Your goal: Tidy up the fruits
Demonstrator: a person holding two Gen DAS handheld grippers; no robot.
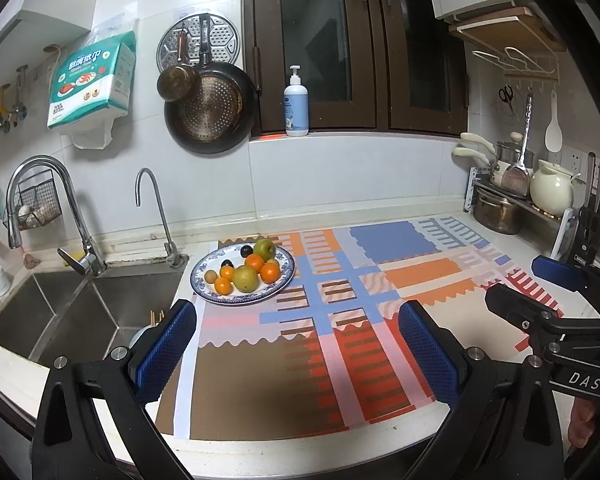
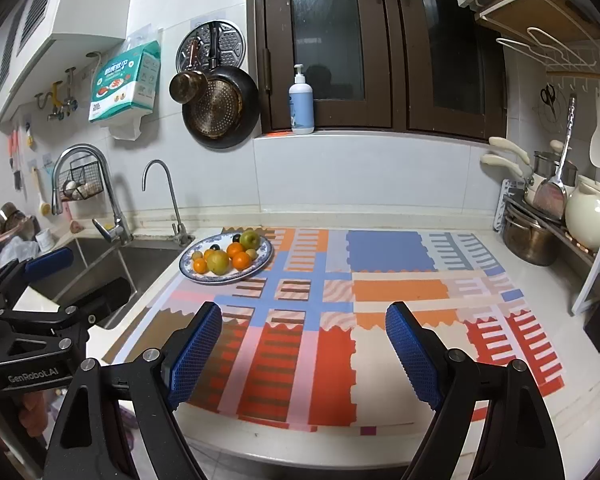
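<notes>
A blue-and-white plate sits at the far left of the patterned mat, beside the sink. It holds several fruits: oranges, a yellow-green pear, a green apple and dark plums. The plate also shows in the right wrist view. My left gripper is open and empty above the mat's near edge, short of the plate. My right gripper is open and empty over the mat's front, to the right of the left gripper.
A steel sink with two taps lies left of the plate. Pots, a cream kettle and a knife block crowd the right back corner. A soap bottle stands on the window ledge. Pans hang on the wall.
</notes>
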